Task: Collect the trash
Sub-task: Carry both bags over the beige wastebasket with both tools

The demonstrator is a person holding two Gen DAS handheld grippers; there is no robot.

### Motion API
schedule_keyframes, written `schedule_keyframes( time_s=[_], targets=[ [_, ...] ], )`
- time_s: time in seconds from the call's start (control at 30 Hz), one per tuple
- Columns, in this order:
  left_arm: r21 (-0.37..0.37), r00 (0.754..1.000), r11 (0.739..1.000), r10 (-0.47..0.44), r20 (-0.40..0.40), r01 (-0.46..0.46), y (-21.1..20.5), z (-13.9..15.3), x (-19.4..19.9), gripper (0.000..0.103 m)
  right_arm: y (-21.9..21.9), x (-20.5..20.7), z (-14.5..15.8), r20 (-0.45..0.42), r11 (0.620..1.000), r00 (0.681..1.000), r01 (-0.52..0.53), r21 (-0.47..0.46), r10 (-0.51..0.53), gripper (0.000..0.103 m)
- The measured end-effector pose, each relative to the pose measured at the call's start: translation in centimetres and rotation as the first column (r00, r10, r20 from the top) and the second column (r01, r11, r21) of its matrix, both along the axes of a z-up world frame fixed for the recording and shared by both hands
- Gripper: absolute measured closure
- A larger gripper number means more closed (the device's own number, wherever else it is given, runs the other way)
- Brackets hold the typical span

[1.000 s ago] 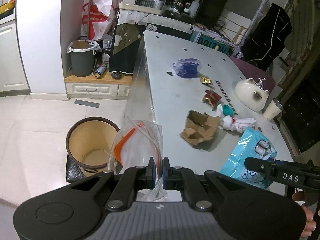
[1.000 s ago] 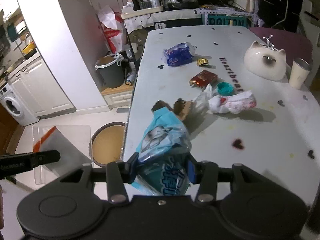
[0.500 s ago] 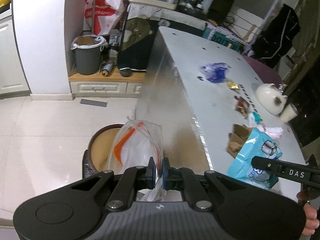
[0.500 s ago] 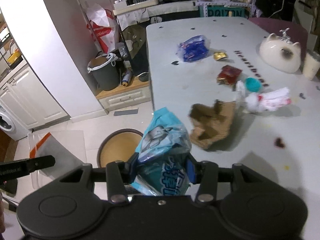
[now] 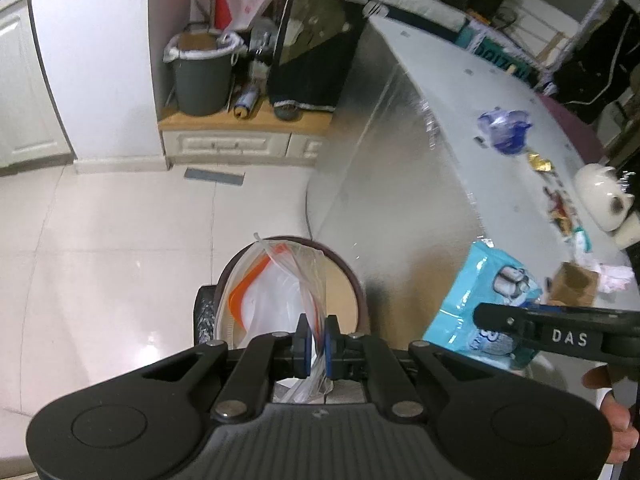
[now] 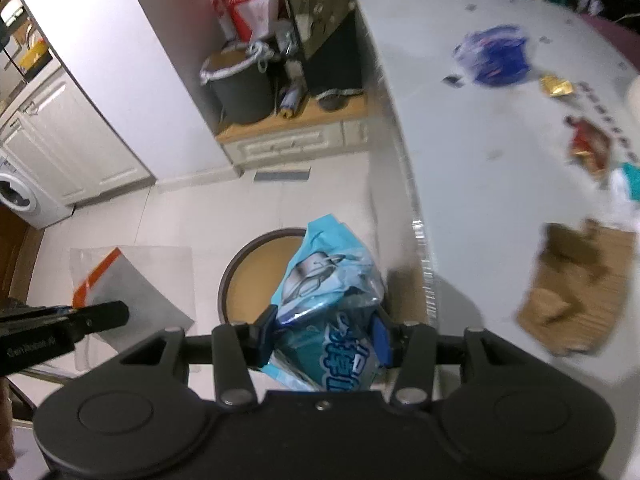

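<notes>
My left gripper is shut on a clear zip bag with an orange stripe, which hangs over the round brown bin on the floor. My right gripper is shut on a light blue snack wrapper, held over the same bin beside the table edge. In the right wrist view the clear zip bag and the left gripper's finger sit at lower left. In the left wrist view the blue wrapper and the right gripper's finger are at lower right.
The white table carries a torn brown carton, a red wrapper, a gold wrapper, a blue bag and a white cat-shaped pot. A grey lined bin stands on a low wooden step by the wall.
Both grippers have swung left off the table and down toward the round brown bin, each keeping its load. The bin now lies straight ahead of both.
</notes>
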State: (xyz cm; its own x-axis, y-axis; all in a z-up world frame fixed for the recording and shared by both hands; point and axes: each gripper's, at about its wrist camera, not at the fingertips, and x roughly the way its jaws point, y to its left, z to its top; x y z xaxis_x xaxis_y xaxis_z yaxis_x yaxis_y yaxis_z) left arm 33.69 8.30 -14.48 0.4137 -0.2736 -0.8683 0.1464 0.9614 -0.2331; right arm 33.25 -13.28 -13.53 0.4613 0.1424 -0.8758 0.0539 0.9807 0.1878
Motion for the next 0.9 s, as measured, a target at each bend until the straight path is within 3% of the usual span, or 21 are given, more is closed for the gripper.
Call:
schedule_keyframes(
  time_s=[0.17,0.43,0.7,0.9],
  targets=[
    [-0.008,0.996,1.000,0.015,-0.084,-0.016,0.7,-3.4,2.9,0.098,2.2,4.1,-3.6,-0.059,0.999,0.997,-0.053,-0.009,0.052,0.054],
    [0.001,0.991,1.000,-0.013,-0.136,0.014,0.4,-8.0,6.7,0.097,3.9,8.5,-8.8,-0.139,0.999,0.989,-0.043,-0.008,0.042,0.054],
    [-0.020,0.984,0.999,-0.029,-0.175,0.026,0.5,-13.0,9.4,0.097,4.0,10.6,-14.0,-0.189,1.000,0.981,-0.026,0.014,0.028,0.054],
    [0.027,0.974,0.998,-0.048,-0.223,0.056,0.2,-17.7,10.1,0.097,4.1,11.5,-18.3,-0.258,0.999,0.966,-0.024,0.025,0.030,0.054]
  ],
)
